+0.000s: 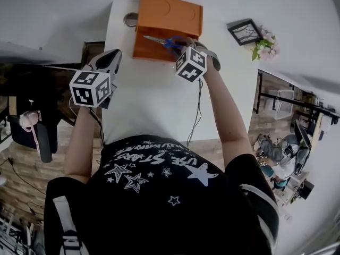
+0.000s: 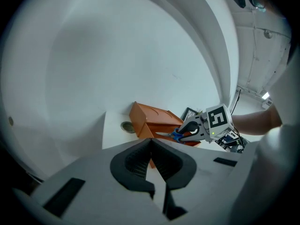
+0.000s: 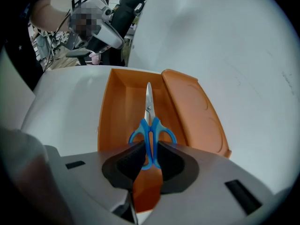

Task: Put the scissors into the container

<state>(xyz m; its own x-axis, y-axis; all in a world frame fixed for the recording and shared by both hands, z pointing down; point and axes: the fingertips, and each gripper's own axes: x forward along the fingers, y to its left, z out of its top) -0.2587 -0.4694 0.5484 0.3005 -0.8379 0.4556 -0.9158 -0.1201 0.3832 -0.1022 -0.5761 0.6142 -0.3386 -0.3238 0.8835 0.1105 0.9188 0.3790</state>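
Note:
My right gripper (image 3: 149, 154) is shut on the blue handles of the scissors (image 3: 149, 122), whose blades point forward over the open orange container (image 3: 118, 111). The container's lid (image 3: 193, 110) lies open on its right side. In the head view the scissors (image 1: 166, 41) hang over the container's (image 1: 159, 49) near part at the far end of the white table (image 1: 154, 100), held by the right gripper (image 1: 183, 45). My left gripper (image 1: 109, 61) hovers at the table's left edge, shut with nothing in it; its own view shows the jaws (image 2: 151, 144) meeting, with the container (image 2: 149, 121) beyond.
A small round metal object (image 1: 130, 19) lies left of the container. A black picture frame (image 1: 244, 31) and pink flowers (image 1: 264, 45) sit off to the right. A thin cable (image 1: 197, 110) runs along the table towards the person.

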